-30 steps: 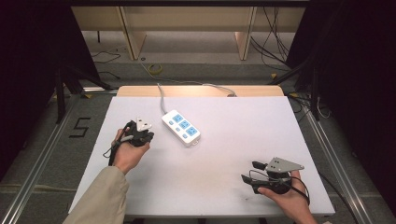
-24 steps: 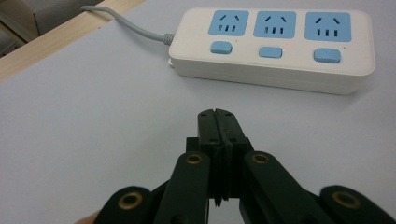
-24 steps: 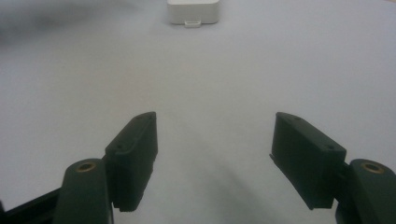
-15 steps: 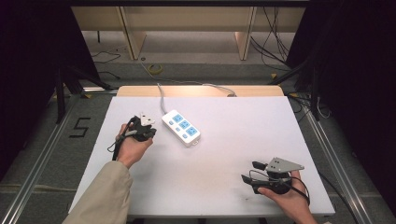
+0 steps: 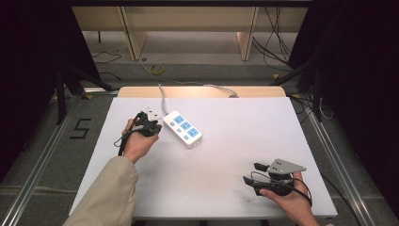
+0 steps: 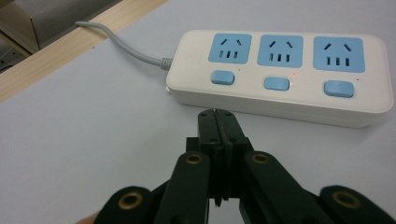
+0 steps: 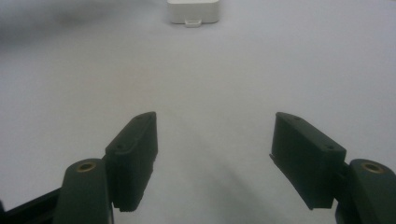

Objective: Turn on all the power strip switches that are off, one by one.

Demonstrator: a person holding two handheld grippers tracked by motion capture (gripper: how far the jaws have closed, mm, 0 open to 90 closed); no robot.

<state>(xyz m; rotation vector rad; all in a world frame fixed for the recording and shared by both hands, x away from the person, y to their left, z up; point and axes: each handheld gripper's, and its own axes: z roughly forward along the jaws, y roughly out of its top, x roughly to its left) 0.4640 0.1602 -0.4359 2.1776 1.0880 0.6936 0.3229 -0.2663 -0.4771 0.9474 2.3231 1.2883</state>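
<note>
A white power strip (image 5: 183, 128) with three blue sockets and three blue switches lies on the white table (image 5: 226, 141), its grey cable (image 5: 162, 96) running off the far edge. My left gripper (image 5: 156, 127) is shut with nothing between its jaws, its tips just short of the strip's left side. In the left gripper view the closed tips (image 6: 216, 114) sit right before the strip's (image 6: 280, 74) long side wall, below the first switch (image 6: 222, 77). My right gripper (image 5: 251, 173) rests at the near right, open and empty. In the right gripper view the strip's end (image 7: 193, 11) lies far ahead.
Wooden shelving (image 5: 188, 28) and loose cables (image 5: 277, 42) lie on the floor beyond the table. A wooden strip (image 5: 202, 92) borders the table's far edge. Metal rails (image 5: 42, 155) run along both sides.
My left gripper has moved forward and to the right across the table, closing in on the power strip. The right gripper has stayed put.
</note>
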